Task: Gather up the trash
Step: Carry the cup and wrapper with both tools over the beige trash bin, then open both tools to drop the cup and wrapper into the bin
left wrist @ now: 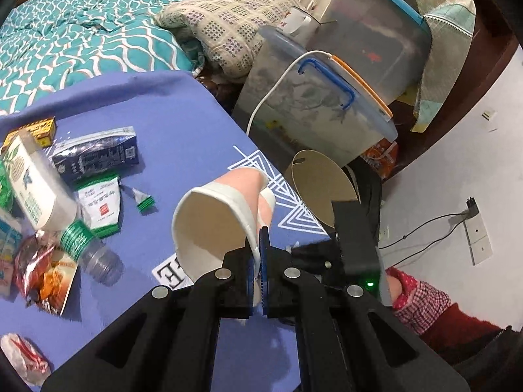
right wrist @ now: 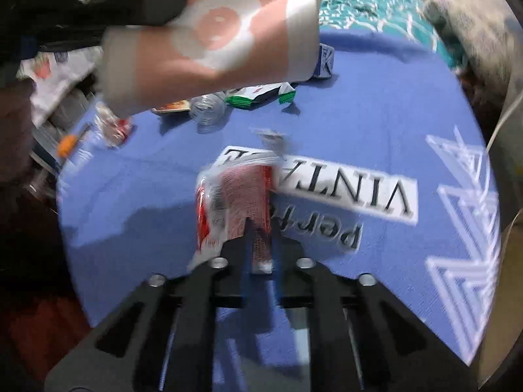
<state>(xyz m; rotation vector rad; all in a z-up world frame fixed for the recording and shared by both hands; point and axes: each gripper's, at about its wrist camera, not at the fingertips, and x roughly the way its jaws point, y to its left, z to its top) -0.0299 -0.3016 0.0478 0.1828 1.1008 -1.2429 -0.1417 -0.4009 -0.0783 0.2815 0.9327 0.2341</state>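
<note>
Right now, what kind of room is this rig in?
Most likely a bedroom at home, used for the trash pickup. A teal patterned bedspread and a checked pillow lie behind the blue cloth-covered table, and lidded plastic storage bins are stacked beside it.

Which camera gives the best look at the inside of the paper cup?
The left wrist view. There the paper cup faces the camera with its mouth open, its rim pinched in the left gripper, so the bare inside shows. The right wrist view shows only the cup's pink and white outside, blurred, at the top.
</note>
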